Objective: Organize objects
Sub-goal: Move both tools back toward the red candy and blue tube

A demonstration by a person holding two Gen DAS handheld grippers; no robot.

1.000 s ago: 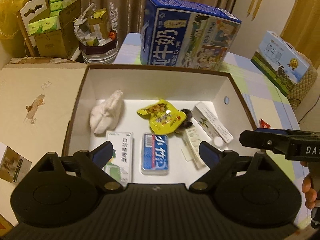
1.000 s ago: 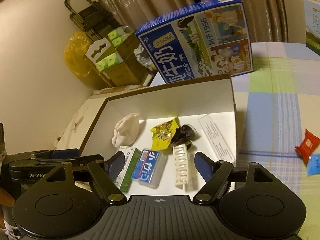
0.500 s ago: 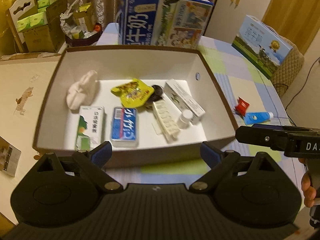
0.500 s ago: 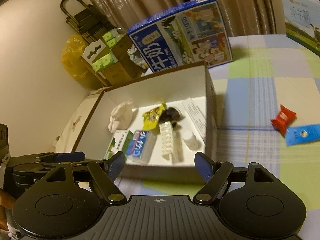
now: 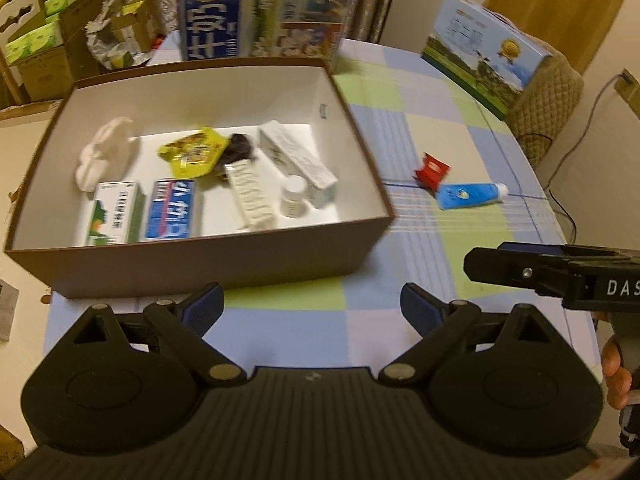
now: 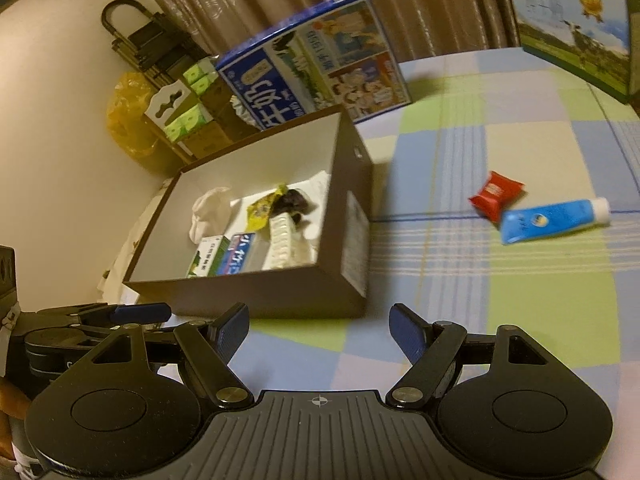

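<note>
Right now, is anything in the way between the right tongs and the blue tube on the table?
Nothing visible. The right tongs are open over bare tablecloth, and the blue tube lies ahead to their right. The red packet touches the tube's far side, not the near path.

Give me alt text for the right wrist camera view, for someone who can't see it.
An open, empty right gripper hovers over a checked tablecloth, facing a brown cardboard box of small packages on the left. To the right, a red packet and a blue tube lie together on the cloth, outside the box.
</note>
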